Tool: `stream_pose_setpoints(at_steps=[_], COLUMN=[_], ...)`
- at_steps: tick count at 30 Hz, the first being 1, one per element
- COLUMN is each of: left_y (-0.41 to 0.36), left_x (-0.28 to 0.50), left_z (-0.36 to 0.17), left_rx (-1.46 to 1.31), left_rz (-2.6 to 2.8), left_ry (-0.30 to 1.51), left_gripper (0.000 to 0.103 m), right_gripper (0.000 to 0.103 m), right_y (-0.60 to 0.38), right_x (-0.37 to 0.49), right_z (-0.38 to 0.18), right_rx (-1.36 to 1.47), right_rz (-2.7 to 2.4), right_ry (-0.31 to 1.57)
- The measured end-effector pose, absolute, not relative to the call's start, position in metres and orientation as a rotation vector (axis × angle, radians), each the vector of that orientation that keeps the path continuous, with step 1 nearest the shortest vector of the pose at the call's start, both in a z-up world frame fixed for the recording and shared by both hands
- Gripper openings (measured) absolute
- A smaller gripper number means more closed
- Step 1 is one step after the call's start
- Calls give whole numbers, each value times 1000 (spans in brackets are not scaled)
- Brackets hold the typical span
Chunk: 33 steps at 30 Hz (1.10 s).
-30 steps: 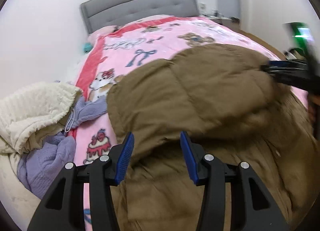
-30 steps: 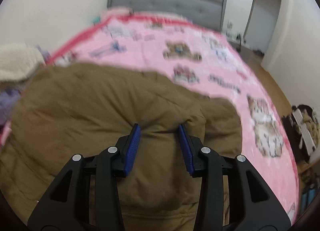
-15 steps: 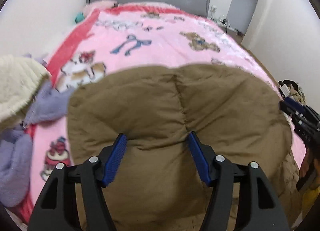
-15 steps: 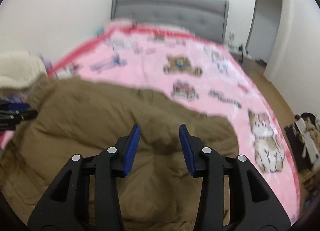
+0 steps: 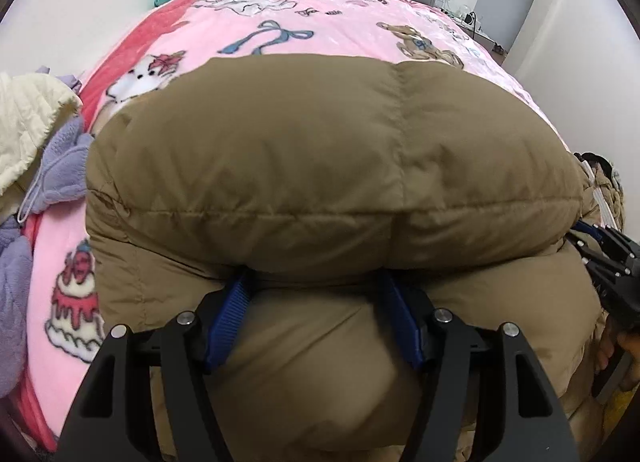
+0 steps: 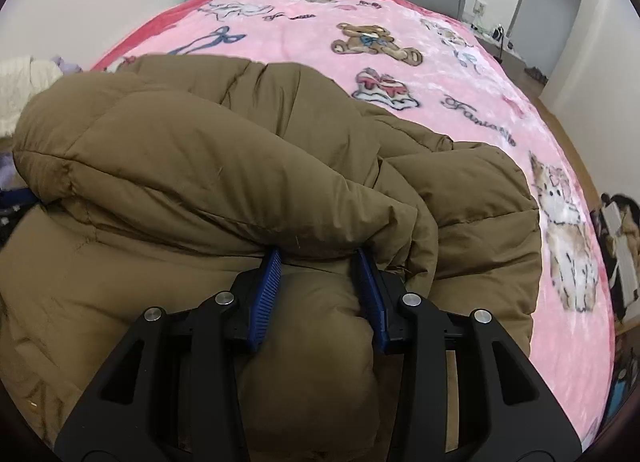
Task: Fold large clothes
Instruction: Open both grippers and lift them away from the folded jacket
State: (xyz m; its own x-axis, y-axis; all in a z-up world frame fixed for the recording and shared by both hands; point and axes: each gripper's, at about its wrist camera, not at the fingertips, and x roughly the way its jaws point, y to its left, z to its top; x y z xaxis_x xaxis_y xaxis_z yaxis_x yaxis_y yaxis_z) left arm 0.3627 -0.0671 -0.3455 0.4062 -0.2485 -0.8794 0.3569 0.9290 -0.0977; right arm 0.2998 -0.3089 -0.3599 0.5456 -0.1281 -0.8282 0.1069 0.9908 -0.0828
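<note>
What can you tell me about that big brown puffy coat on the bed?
The brown coat is a thick, quilted padded garment in olive-brown, smooth woven fabric with stitched seams between puffed panels. It lies on the pink cartoon blanket near the foot of the bed, with its upper layer doubled over the lower one into a bulky fold. The left hand-held gripper has padding bulging between its blue pads, and the right hand-held gripper pinches a bulge of it at the fold's other end.

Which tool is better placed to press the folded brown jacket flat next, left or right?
Left, probably: the left tool sits open at the middle of the brown puffer jacket's folded flap, while the right tool sits off-centre by its bunched edge.
</note>
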Motion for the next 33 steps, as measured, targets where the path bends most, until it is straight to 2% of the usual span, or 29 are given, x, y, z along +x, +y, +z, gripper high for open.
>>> stream_pose_setpoints(at_steps=[4, 7, 9, 13, 18, 19, 21, 26, 27, 30, 33], left_y=[-70, -67, -61, -64, -76, -75, -75, -66, -61, -41, -9], left_x=[360, 348, 331, 298, 293, 295, 298, 292, 288, 264, 228], left_z=[-344, -326, -309, -294, -328, -334, -338, -330, -323, -304, -286], left_rx=[146, 175, 180, 223, 266, 245, 233, 225, 229, 272, 297], left_rz=[-374, -362, -371, -420, -434, -431, -428, -450, -447, -435, -458], left_ry=[1065, 1013, 938, 855, 956, 968, 973, 937, 919, 857, 820], left_gripper=[65, 66, 66, 68, 69, 69, 70, 71, 73, 83, 88], right_gripper=[38, 42, 60, 59, 61, 64, 84, 83, 80, 81, 81], right_y=[-308, -311, -309, -295, -279, -279, -288, -312, -313, -319, -325], right_x=[305, 295, 277, 246, 240, 240, 245, 242, 234, 197, 149], right_z=[-362, -334, -314, -298, -340, -346, -354, -346, -339, -309, -287], right_rx=[-28, 12, 26, -7, -147, -146, -103, 62, 64, 98, 120], right_rz=[-142, -145, -118, -55, -78, -82, -115, -113, -113, -110, -165], right_ry=[1017, 998, 915, 868, 974, 976, 981, 960, 937, 864, 865])
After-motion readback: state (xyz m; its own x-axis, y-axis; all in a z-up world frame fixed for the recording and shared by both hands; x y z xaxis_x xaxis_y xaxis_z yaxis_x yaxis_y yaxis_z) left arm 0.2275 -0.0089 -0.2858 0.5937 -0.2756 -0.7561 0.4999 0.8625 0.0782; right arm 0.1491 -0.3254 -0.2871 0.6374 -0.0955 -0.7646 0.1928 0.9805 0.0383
